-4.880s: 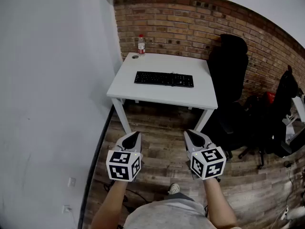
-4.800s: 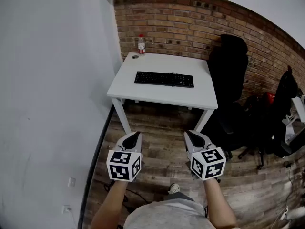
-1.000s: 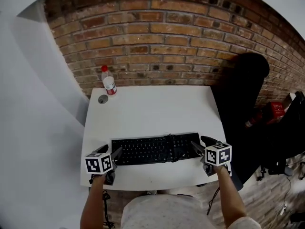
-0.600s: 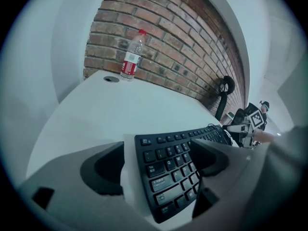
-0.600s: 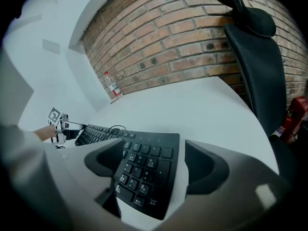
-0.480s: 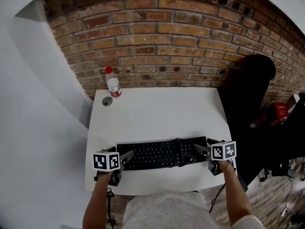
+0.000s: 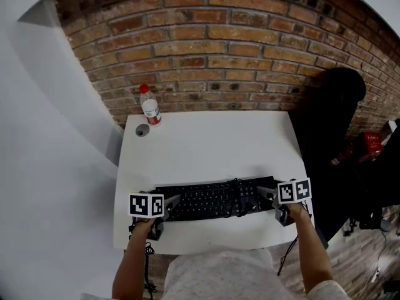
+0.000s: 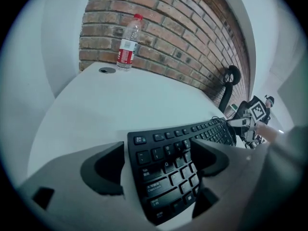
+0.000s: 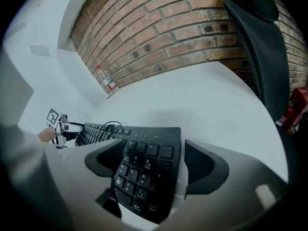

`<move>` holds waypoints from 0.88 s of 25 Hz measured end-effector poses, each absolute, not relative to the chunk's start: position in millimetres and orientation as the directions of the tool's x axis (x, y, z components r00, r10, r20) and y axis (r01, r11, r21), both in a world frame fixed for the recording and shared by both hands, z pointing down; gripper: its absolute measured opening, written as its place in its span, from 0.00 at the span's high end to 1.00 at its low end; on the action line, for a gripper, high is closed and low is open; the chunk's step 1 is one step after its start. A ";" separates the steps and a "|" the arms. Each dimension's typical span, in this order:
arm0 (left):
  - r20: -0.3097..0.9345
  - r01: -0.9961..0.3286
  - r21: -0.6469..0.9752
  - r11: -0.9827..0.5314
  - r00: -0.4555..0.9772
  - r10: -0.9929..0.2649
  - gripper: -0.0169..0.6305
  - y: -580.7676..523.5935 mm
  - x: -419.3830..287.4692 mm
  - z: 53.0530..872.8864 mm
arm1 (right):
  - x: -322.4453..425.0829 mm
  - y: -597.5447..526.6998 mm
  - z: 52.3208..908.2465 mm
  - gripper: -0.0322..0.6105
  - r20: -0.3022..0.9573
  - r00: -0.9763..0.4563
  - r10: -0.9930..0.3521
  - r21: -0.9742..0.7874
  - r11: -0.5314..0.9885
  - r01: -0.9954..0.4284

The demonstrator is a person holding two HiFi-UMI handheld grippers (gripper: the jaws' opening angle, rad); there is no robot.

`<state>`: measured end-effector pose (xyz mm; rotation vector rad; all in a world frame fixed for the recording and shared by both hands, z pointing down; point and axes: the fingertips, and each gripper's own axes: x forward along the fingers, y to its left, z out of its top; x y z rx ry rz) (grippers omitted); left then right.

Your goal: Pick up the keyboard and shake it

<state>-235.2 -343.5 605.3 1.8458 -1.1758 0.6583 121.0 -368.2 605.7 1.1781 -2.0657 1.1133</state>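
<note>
A black keyboard lies flat near the front edge of the white table, with its cable looped on top. My left gripper stands open around the keyboard's left end; one jaw is beside the far edge and the other over the keys. My right gripper stands open around the right end, where the number pad lies between the jaws. In neither gripper view do the pads press on the keyboard. Each gripper view shows the other gripper at the far end.
A water bottle with a red cap stands at the table's back left by the brick wall, with a small round cap beside it. A black office chair stands right of the table. The table's front edge is just below the keyboard.
Both grippers have slid a little inward along the keyboard's ends, and their jaws stand wider. The keyboard has stayed flat on the table.
</note>
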 end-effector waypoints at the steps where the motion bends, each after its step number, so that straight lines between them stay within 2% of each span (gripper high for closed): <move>1: 0.775 -0.905 0.367 -0.214 0.425 -0.468 0.32 -344.0 -233.1 605.4 | 120.5 -368.1 606.3 0.33 0.752 -0.485 -0.446 -0.394 0.286 -0.873; 5: 0.778 -0.914 0.361 -0.183 0.404 -0.481 0.37 -346.3 -232.9 604.5 | 120.5 -370.4 607.5 0.37 0.777 -0.449 -0.441 -0.372 0.254 -0.893; 11: 0.778 -0.918 0.357 -0.172 0.394 -0.488 0.39 -345.9 -235.8 606.2 | 119.8 -370.6 609.5 0.37 0.791 -0.433 -0.432 -0.364 0.236 -0.901; 14: 0.768 -0.918 0.359 -0.167 0.393 -0.505 0.43 -345.1 -237.1 604.1 | 120.6 -369.6 609.0 0.38 0.789 -0.429 -0.440 -0.362 0.231 -0.903; 22: 0.740 -0.917 0.352 -0.188 0.395 -0.544 0.42 -342.7 -239.0 595.4 | 119.4 -365.6 593.6 0.38 0.779 -0.399 -0.484 -0.321 0.239 -0.916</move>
